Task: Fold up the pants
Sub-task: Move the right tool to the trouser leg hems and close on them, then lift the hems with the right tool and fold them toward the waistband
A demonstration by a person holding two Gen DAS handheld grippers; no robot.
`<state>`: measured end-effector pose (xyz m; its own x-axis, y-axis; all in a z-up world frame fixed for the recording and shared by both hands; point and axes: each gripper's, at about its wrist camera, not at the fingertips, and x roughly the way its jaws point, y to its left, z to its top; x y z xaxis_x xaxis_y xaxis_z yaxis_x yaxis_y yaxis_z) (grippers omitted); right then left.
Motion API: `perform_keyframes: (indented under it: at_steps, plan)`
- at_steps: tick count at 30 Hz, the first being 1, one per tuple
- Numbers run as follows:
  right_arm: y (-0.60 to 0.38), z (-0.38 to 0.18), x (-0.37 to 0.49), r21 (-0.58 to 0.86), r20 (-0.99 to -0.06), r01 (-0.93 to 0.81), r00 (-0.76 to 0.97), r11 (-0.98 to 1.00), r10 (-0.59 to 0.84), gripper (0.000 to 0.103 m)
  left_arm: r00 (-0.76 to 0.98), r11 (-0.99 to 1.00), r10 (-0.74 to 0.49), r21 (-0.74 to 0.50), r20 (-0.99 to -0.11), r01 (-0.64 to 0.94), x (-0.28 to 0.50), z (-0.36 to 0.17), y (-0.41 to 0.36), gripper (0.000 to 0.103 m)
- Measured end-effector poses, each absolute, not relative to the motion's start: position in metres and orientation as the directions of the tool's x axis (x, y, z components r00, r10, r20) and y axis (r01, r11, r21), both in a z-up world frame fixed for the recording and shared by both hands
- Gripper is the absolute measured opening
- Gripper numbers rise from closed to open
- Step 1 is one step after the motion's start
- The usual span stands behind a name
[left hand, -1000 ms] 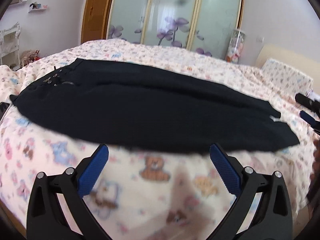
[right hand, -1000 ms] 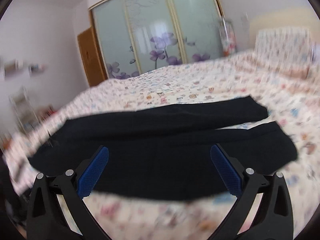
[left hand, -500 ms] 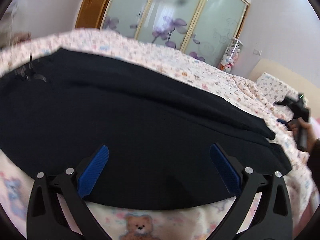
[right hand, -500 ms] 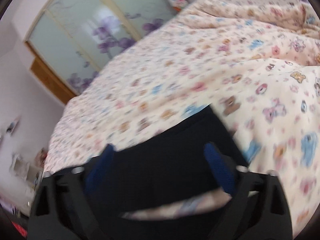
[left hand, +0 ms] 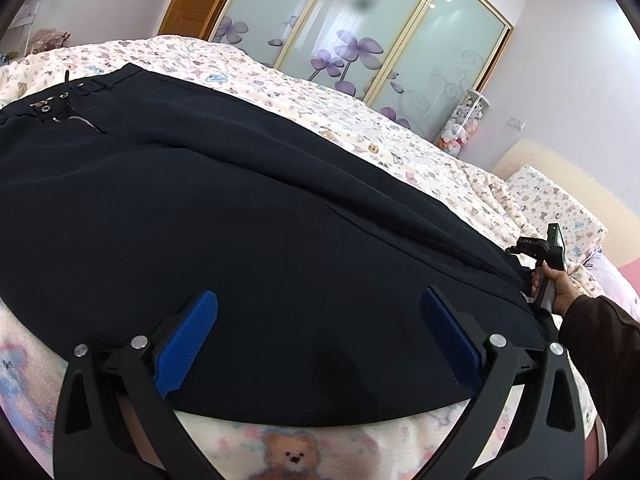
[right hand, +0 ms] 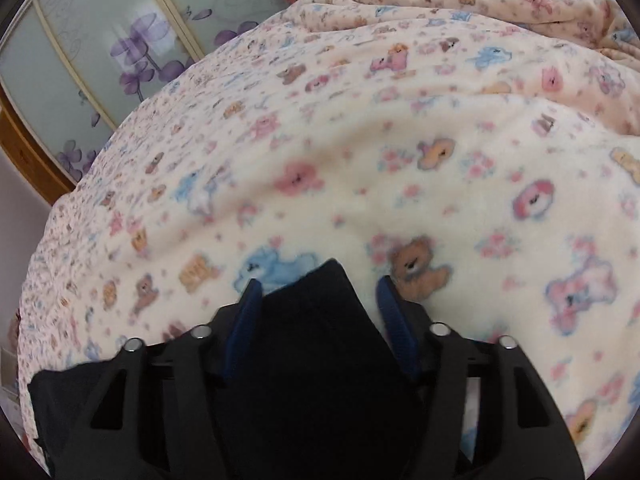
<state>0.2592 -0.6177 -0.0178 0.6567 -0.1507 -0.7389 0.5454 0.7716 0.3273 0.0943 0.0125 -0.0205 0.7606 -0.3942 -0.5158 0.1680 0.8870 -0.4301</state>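
Observation:
Black pants (left hand: 240, 208) lie flat across the bed, waistband and zipper at the far left, legs running to the right. My left gripper (left hand: 318, 336) is open wide, low over the near edge of the pants, holding nothing. My right gripper (right hand: 318, 312) is partly closed around the hem corner of a pant leg (right hand: 320, 320); the blue pads (right hand: 244, 320) stand either side of the cloth with gaps. In the left wrist view the right gripper (left hand: 540, 256) and the hand holding it sit at the leg ends.
The bed is covered by a cream blanket (right hand: 360, 140) printed with teddy bears. A pillow (left hand: 560, 208) lies at the right by the headboard. Sliding wardrobe doors (left hand: 360, 28) with purple flowers and a wooden door stand behind the bed.
My left gripper moved forward over the pants' near edge. My right gripper swung to the leg ends, came down on the hem corner and its jaws narrowed around it.

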Motion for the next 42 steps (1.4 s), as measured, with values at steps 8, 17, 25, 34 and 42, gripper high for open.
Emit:
perform_keyframes:
  at_steps: [8, 17, 25, 34, 42]
  plan:
    - [-0.602, 0.03, 0.215, 0.436, -0.56, 0.391, 0.823, 0.811, -0.095, 0.008, 0.76, 0.885, -0.397, -0.433, -0.515, 0.169, 0.095, -0.022, 0.014, 0.101]
    - [-0.556, 0.067, 0.064, 0.557, -0.325, 0.086, 0.938, 0.826, 0.122, 0.008, 0.762, 0.87, -0.417, -0.46, -0.495, 0.177, 0.091, -0.022, 0.018, 0.101]
    - [-0.525, -0.001, -0.017, 0.53, -0.553, 0.273, 0.829, 0.803, 0.083, 0.008, 0.767, 0.86, -0.425, -0.479, -0.48, 0.176, 0.087, -0.021, 0.019, 0.101]
    - [-0.51, 0.019, -0.034, 0.545, -0.603, 0.361, 0.796, 0.756, 0.054, 0.057, 0.768, 0.85, -0.433, -0.497, -0.472, 0.175, 0.083, -0.022, 0.019, 0.101]
    - [-0.456, 0.004, 0.024, 0.714, -0.554, 0.258, 0.777, 0.652, 0.3, 0.05, 0.767, 0.849, -0.435, -0.498, -0.472, 0.175, 0.083, -0.022, 0.019, 0.101]
